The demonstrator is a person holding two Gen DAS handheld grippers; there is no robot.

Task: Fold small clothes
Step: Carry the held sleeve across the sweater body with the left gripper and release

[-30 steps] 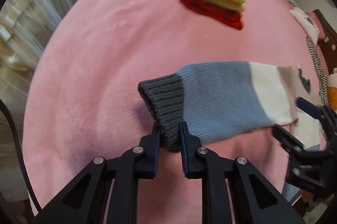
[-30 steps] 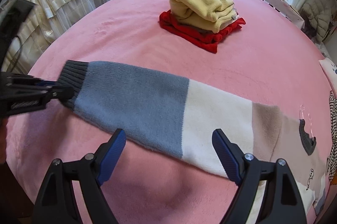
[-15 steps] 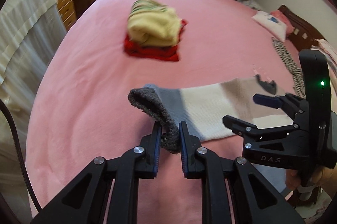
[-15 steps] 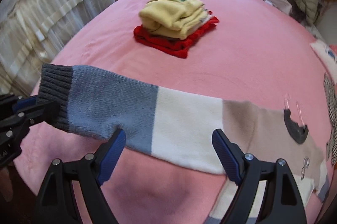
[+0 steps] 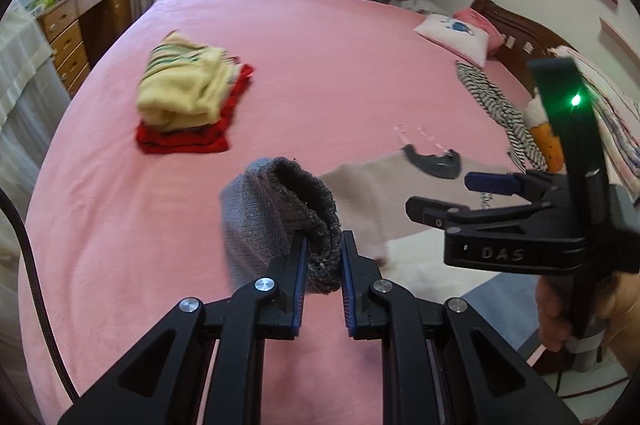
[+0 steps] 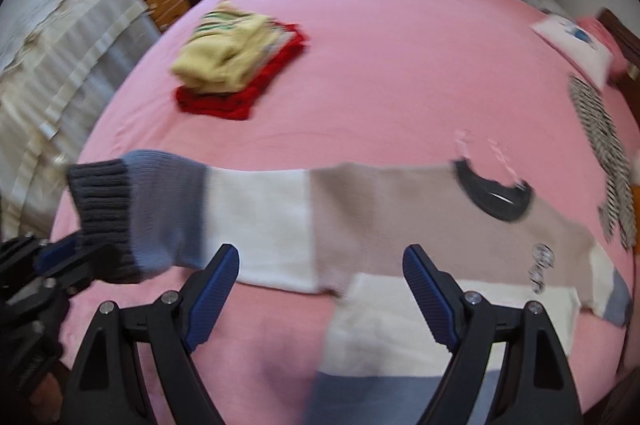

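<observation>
Left claw [image 5: 322, 279]: nearly closed, its blue pads clamped on the dark grey ribbed cuff [image 5: 312, 221] of the sweater's sleeve; the cuff is lifted clear of the bed.
Right claw [image 6: 320, 289]: jaws wide apart, nothing between them; it hangs above the sleeve without touching it.
Sweater [image 6: 360, 209]: knitted in blocks of blue-grey, white and tan, with a dark neckline [image 6: 494, 195]; the sleeve runs from the left claw across and beyond the right claw, and the body lies flat on the bed below and to the right of the right claw.
Bed [image 5: 320, 65]: pink cover, bearing everything named here.
Folded pile [image 5: 186, 97]: a yellow garment on top of a red one, well beyond both claws, toward the left.
Striped garment [image 6: 604, 145]: black and white, far to the right of the right claw.
Pillow [image 5: 452, 35]: white, beyond the right claw at the far right of the bed.
Hand [image 5: 560, 309]: grips the right claw's handle at the lower right of the left wrist view.
</observation>
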